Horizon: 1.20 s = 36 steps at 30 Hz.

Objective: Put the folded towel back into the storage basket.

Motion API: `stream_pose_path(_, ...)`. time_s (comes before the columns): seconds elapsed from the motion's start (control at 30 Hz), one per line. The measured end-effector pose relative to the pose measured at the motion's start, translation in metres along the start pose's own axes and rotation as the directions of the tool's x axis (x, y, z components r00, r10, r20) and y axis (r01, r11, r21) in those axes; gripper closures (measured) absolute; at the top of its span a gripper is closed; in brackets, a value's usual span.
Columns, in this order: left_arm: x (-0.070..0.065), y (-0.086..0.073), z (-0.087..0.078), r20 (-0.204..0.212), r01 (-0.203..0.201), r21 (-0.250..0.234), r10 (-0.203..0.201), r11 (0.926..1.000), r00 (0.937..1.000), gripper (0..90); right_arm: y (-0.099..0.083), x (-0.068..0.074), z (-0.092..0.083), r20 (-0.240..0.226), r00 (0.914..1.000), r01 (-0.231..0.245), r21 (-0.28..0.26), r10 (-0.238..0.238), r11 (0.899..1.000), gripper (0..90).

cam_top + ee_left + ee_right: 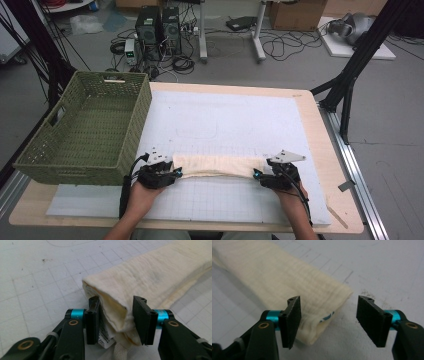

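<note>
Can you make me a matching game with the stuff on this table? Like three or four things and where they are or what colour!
Things:
1. basket
2. folded cloth
3. left tongs
4. right tongs

Descriptions:
A. cream, lying across the white mat
B. green, standing at the table's left edge
C. at the cloth's right end, jaws wide, corner between them
D. at the cloth's left end, jaws close around its layers

Pairs: 1-B, 2-A, 3-D, 4-C
</note>
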<state>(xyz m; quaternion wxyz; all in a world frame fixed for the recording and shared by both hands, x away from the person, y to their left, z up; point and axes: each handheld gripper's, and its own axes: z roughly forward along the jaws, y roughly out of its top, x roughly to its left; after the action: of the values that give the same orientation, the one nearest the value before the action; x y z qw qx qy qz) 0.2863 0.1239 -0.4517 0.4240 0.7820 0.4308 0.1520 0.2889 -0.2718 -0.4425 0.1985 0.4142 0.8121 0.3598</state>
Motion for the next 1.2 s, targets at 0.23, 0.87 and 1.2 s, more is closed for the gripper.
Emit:
stream_pose_path(0.23, 0.0, -0.001, -0.001, 0.047, 0.001, 0.003, -0.001, 1.0, 0.9989, 74.0, -0.003, 0.001, 0.001, -0.025, 0.9995, -0.017, 0.021, 0.017, 1.0, 41.8)
stream_pose_path(0.87, 0.005, 0.002, -0.006, 0.1, 0.049, -0.016, -0.047, 0.9987, 0.9939, 81.1, 0.002, 0.002, -0.002, -0.099, 0.9933, -0.058, 0.029, 0.06, 0.998, 80.9)
stream_pose_path(1.2, 0.0, 0.019, -0.026, 0.125, 0.028, -0.124, -0.013, 0.9918, 0.9921, 81.4, 0.012, 0.001, -0.012, -0.014, 0.9998, -0.012, -0.016, 0.012, 1.0, 81.1)
